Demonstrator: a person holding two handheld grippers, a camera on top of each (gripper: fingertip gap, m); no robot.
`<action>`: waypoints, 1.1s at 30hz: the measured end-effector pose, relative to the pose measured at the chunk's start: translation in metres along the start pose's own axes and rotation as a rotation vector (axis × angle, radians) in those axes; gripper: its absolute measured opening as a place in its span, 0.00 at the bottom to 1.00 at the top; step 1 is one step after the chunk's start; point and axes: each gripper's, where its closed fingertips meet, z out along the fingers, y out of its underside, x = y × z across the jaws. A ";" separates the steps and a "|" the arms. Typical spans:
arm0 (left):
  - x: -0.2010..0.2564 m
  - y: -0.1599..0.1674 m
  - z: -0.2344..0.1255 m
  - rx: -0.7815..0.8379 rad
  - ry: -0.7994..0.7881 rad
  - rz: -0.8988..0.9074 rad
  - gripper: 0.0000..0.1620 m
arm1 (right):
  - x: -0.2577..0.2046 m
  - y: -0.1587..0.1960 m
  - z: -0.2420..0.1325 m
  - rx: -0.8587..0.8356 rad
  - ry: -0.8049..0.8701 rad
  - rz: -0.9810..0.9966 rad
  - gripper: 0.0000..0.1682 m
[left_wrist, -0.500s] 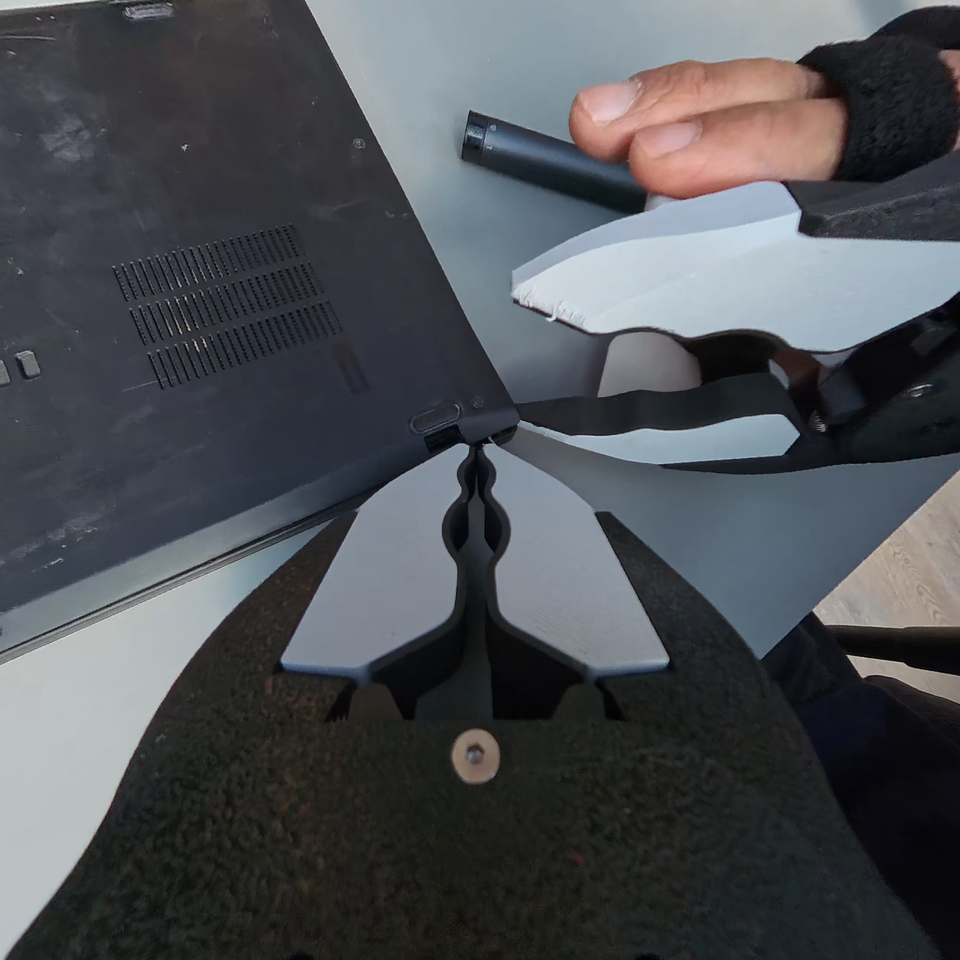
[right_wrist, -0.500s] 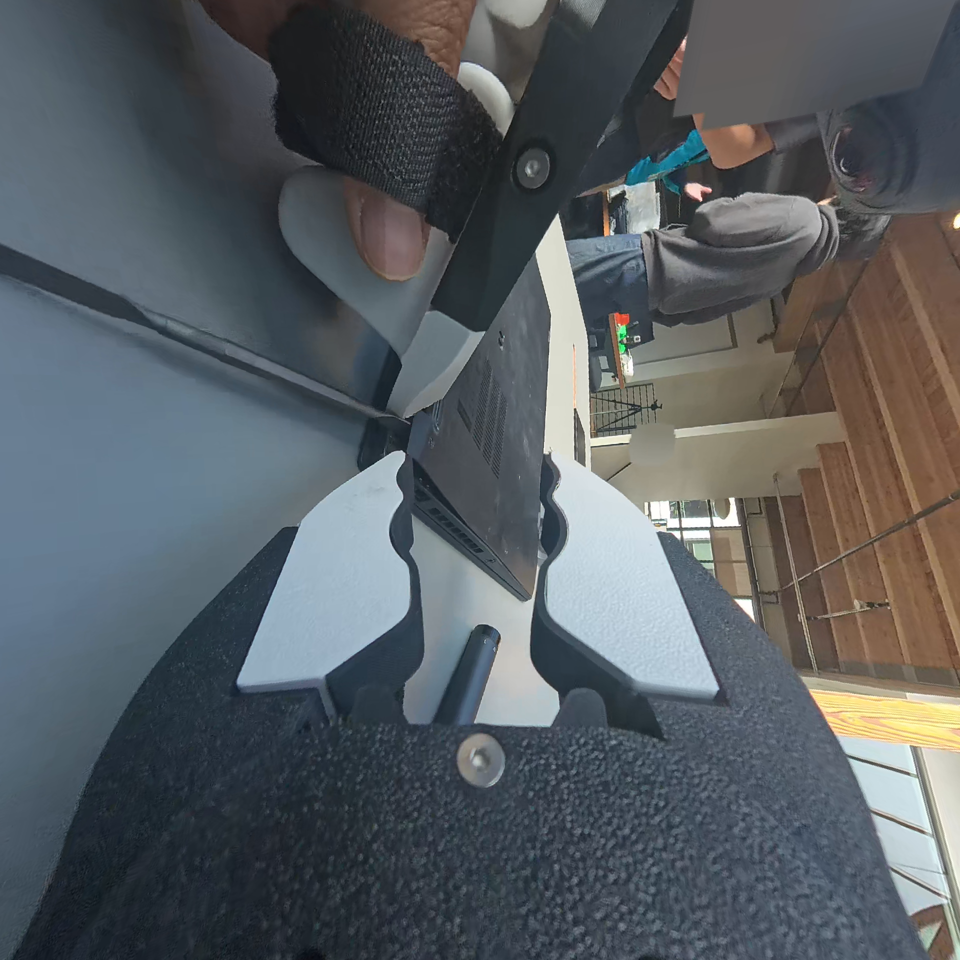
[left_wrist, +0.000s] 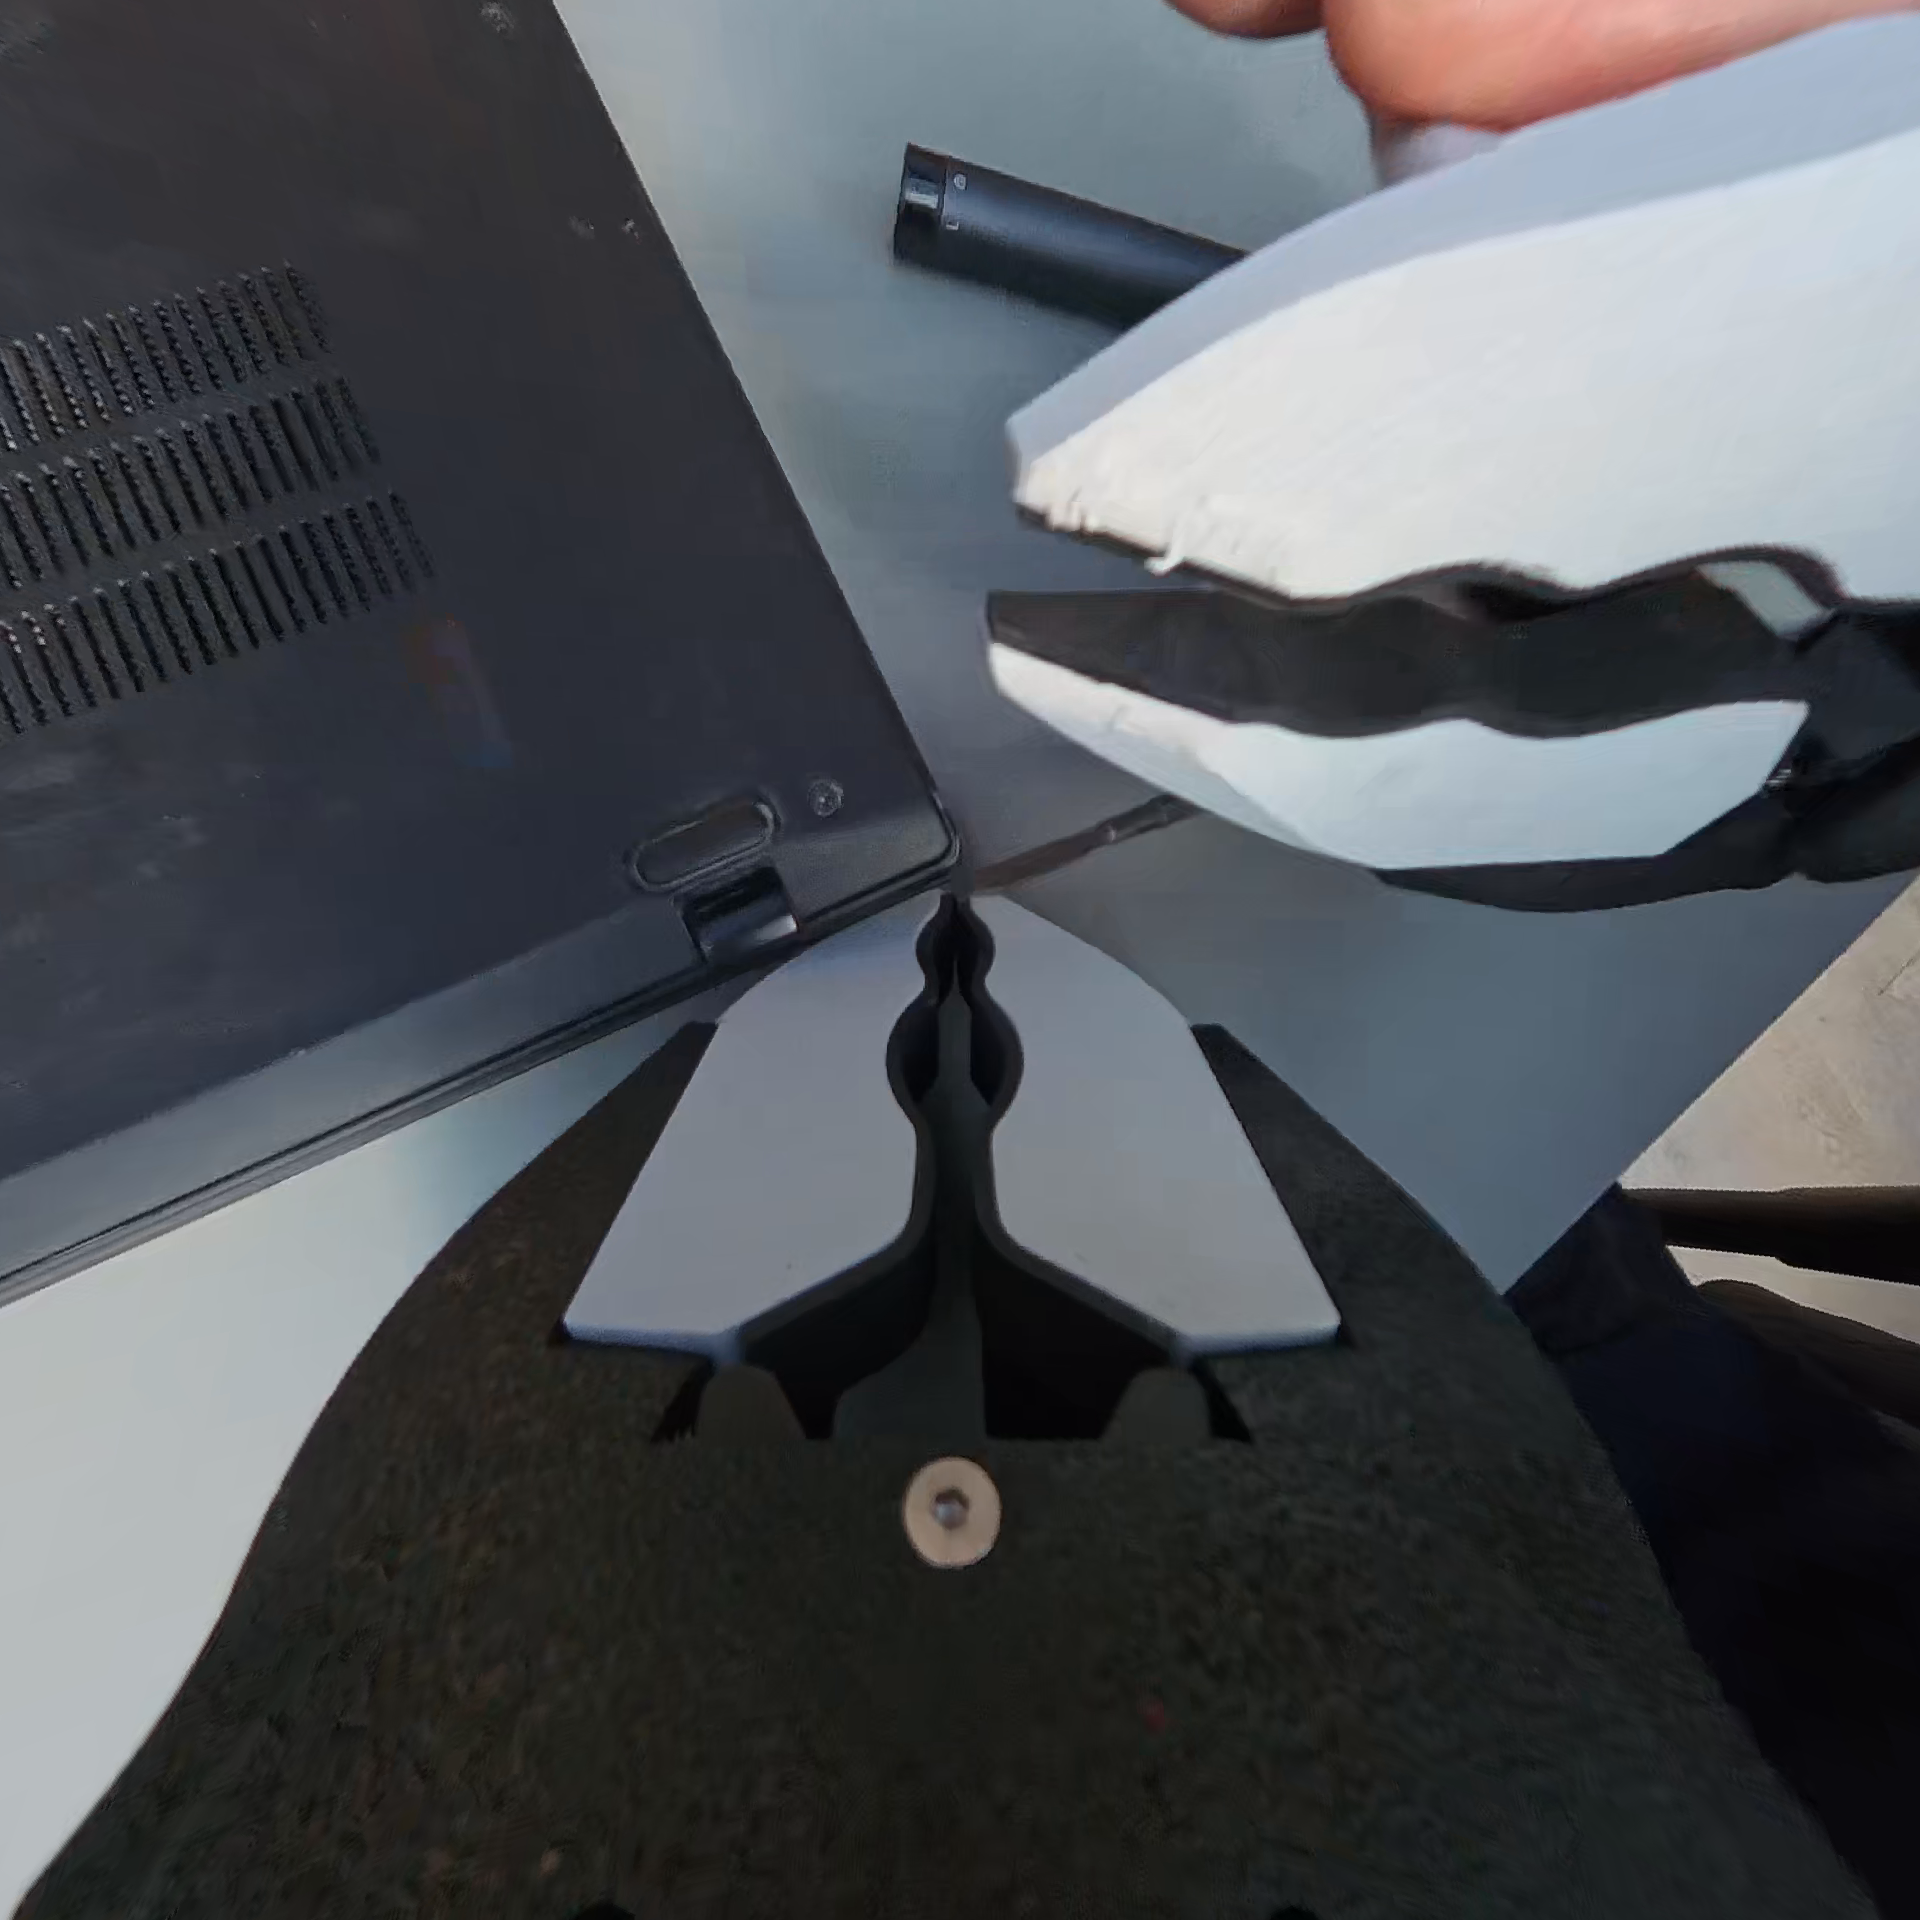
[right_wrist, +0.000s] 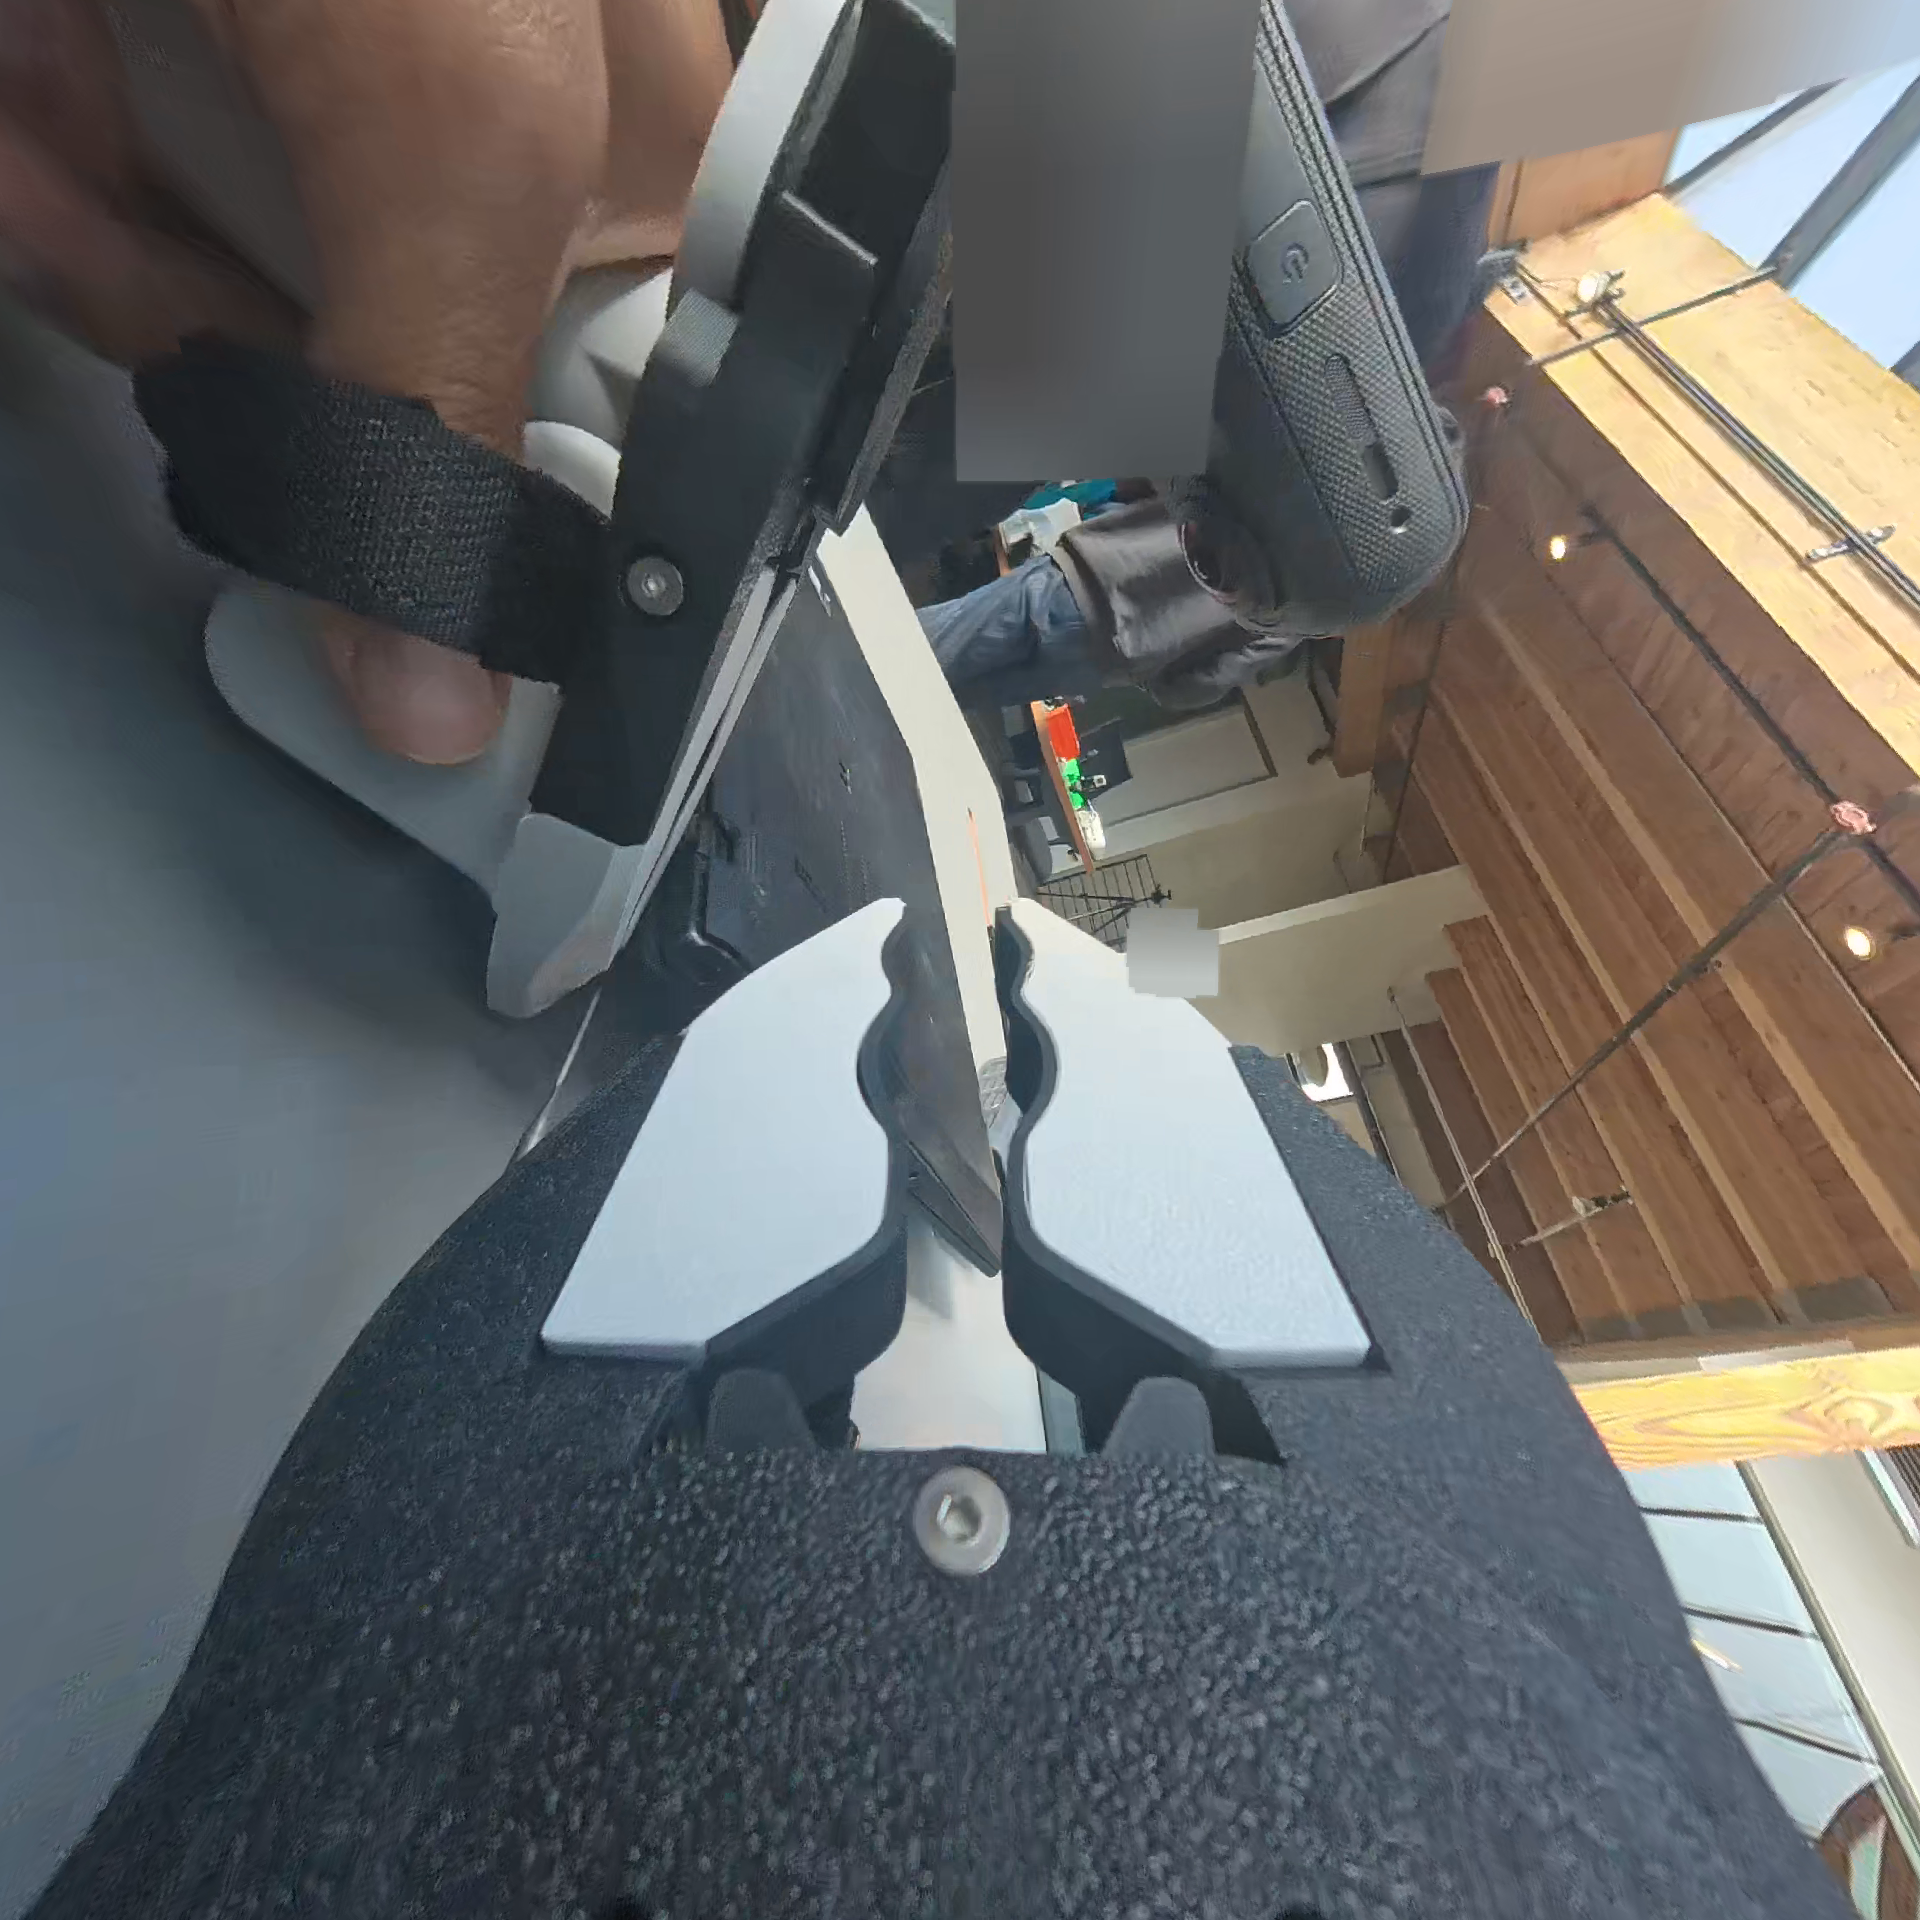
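left gripper (left_wrist: 951, 914), lower centre of the left wrist view: jaws pressed together, nothing visible between them, tips just at the near corner of the laptop (left_wrist: 364, 582). laptop upside down, filling the upper left of that frame, dark base with vent slots and a rubber foot showing, lying on a grey table (left_wrist: 125, 1507). black cylinder (left_wrist: 1049, 249) at upper centre, flat on the table, apart from the laptop. right gripper (left_wrist: 1013, 561) entering from the right of that frame, white fingers slightly parted with a dark gap between, near the laptop's corner but apart from it here; a hand (left_wrist: 1558, 52) just above it at the top edge.

right wrist view, turned sideways: right gripper (right_wrist: 951, 925) at lower centre, jaws part-way apart with the laptop (right_wrist: 935, 1101) corner standing between them; cannot tell whether the pads pinch it. left gripper's white finger tip at centre left against the laptop edge, a hand (right_wrist: 416, 312) strapped to it at upper left. wooden wall (right_wrist: 1662, 831) at right, seated person (right_wrist: 1091, 613) far off at centre.
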 end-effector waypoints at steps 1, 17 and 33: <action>-0.003 0.000 -0.002 0.006 0.001 -0.020 0.00 | 0.006 0.001 0.002 -0.008 0.009 -0.003 0.09; -0.047 -0.003 -0.044 0.063 -0.013 -0.048 0.00 | -0.026 0.061 -0.038 -0.362 -0.279 0.333 0.27; -0.041 -0.020 -0.046 0.153 -0.030 0.213 0.46 | -0.050 0.096 -0.061 -0.648 -0.619 0.760 0.23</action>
